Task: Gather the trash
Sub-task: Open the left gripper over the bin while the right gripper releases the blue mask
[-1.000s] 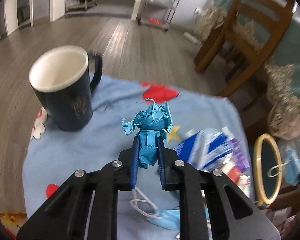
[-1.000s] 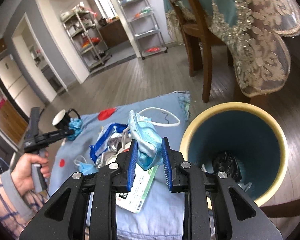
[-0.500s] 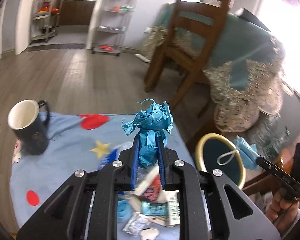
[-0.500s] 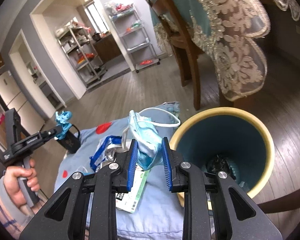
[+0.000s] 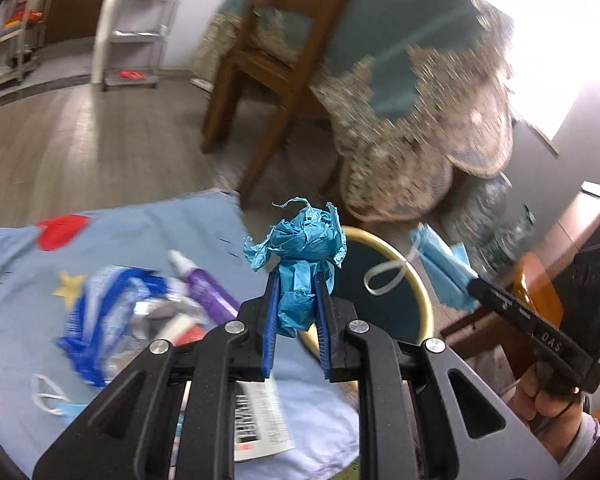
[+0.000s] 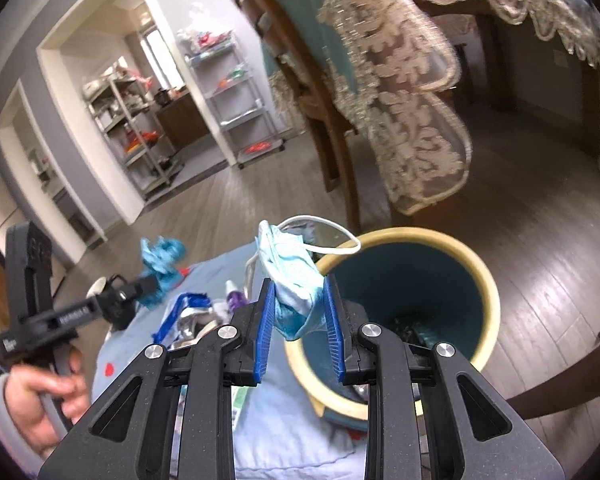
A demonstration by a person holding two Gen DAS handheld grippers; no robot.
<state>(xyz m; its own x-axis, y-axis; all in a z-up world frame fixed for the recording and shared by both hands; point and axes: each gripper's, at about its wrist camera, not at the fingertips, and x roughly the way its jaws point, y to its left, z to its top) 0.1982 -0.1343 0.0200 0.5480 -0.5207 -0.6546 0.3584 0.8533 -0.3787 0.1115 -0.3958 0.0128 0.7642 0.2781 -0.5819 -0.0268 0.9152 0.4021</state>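
The left tongs are clamped on a crumpled ball of blue paper, which sticks up out of the blue pads. The right tongs are clamped on a light blue face mask, with its white ear loop curling out over the top. Under both tongs lies a light blue cloth with red spots and a yellow star, spread over the low surface. On the cloth more trash waits: a blue and white wrapper, a purple tube, a printed paper slip and another mask near the edge. Just past the cloth stands the trash bin, round, with a yellow rim and a dark teal inside, and something dark lies at its bottom. The bin is what matters now. In the right wrist view its open mouth lies just ahead and a little to the right of the mask, so the right hand looks nearer. In the left wrist view the paper ball sits in front of the rim's near left side, so it seems to need a bit more travel to the right. Farther off are a wooden chair and a table with a lace cloth, then metal shelves.
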